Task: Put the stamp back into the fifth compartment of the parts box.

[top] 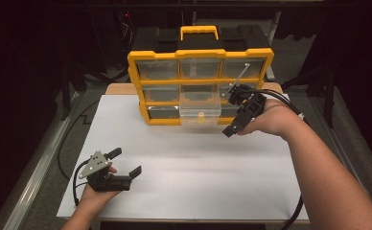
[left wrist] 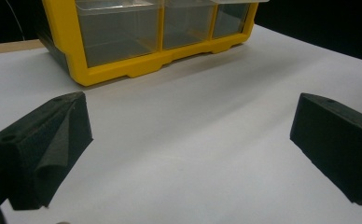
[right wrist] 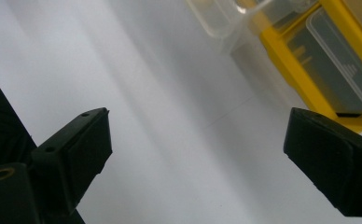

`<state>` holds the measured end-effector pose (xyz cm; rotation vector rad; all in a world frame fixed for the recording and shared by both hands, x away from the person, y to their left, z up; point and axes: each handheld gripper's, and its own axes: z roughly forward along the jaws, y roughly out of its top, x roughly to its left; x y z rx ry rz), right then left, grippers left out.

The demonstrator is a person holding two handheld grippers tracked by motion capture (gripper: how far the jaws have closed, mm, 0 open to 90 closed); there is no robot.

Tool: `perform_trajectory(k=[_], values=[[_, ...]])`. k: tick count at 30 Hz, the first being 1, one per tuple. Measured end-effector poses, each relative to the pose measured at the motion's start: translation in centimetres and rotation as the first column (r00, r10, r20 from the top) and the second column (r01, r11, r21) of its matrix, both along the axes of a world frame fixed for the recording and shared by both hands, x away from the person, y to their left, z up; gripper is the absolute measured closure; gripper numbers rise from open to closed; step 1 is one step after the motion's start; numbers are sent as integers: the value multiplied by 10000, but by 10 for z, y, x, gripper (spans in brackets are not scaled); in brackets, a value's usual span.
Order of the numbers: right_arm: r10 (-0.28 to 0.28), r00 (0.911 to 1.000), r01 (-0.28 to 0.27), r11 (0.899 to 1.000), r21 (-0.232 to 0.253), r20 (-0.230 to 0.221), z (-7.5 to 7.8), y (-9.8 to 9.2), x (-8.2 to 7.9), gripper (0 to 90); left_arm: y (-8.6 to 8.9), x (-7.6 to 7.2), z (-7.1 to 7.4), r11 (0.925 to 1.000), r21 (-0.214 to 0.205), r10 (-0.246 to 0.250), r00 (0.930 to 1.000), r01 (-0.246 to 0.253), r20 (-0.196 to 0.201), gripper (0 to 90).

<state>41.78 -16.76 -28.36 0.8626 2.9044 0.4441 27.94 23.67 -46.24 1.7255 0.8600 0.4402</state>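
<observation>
A yellow organiser cabinet [top: 201, 55] with clear drawers stands at the back of the white table [top: 189, 177]. Its middle drawer [top: 201, 108] is pulled out, and a small yellow item [top: 201, 116] lies inside. My right gripper [top: 233, 115] hovers just right of that drawer, open, with nothing between its jaws. In the right gripper view [right wrist: 195, 154] the drawer [right wrist: 216, 18] and yellow frame [right wrist: 291, 51] lie ahead at the top right. My left gripper [top: 125, 162] rests low at the front left, open and empty [left wrist: 188, 149], facing the cabinet [left wrist: 123, 70].
A yellow carry handle [top: 199, 32] tops the black upper part of the cabinet. Black cables trail from both grippers past the table's sides. Dark floor and stands surround the table. The white surface spreads between the two grippers.
</observation>
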Motion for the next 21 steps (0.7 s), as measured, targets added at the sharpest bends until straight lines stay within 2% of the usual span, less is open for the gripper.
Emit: perform_trajectory(k=[8,12,21], values=[[-261,9997,261,9996,-86,-20,-9,-14,-10,1,1,1,-1,10000,16,64,10000,-64,-44,1],[-473,9989,473,9988,-93,68,-12,-21,-14,0,1,1,-1,10000,3,33,10000,-33,-31,1],[-511,9985,515,9984,-247,176,-19,-29,-23,1,-1,1,-1,10000,32,45,10000,-45,-36,1]])
